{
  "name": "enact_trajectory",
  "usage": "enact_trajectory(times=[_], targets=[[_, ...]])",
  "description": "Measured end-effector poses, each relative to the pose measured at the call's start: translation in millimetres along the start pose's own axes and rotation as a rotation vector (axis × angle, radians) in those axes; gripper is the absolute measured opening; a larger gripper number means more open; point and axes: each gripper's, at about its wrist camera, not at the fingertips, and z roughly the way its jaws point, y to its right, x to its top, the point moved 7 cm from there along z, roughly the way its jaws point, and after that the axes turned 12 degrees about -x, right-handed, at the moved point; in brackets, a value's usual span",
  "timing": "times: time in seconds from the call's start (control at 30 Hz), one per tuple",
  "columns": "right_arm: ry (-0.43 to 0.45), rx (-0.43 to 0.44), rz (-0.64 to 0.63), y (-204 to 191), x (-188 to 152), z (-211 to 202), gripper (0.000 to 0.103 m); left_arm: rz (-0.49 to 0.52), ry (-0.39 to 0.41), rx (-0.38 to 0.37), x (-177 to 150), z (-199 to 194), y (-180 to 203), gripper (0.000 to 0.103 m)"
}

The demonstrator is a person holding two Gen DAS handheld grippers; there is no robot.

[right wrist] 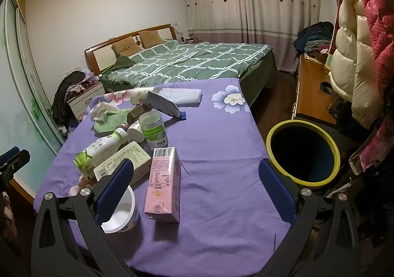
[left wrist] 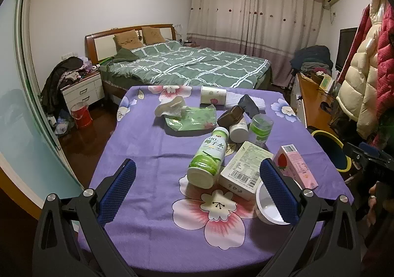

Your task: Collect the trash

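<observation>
Right wrist view: full mouth of the yellow-rimmed bin off the table's right edge, dark inside; in the left wrist view only a sliver of that bin behind the table corner. Left wrist view alone: red bucket on the floor by the nightstand, and a hand at the right edge.

Trash scattered on the purple floral tablecloth: pink carton lying flat, white cup just left of it, white box and green bottle on its side further left, crumpled tissue and green wrapper toward the far end.

Left gripper: jaws spread wide, nothing clasped, bottle and box between the blue pads, right pad overlapping the cup; contact unclear.

Right gripper: equally wide, empty, pink carton between its pads, left pad over the cup's rim.
</observation>
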Motion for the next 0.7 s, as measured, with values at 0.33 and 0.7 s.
enact_trajectory(times=[0.33, 0.7], targets=[[-0.055, 0.045, -0.078, -34, -10, 16, 0.097, -0.024, -0.01, 0.016, 4, 8, -19, 0.099], [-0.137, 0.031, -0.101, -51, -21, 55, 0.076, -0.045, -0.04, 0.021, 1, 25, -33, 0.099]])
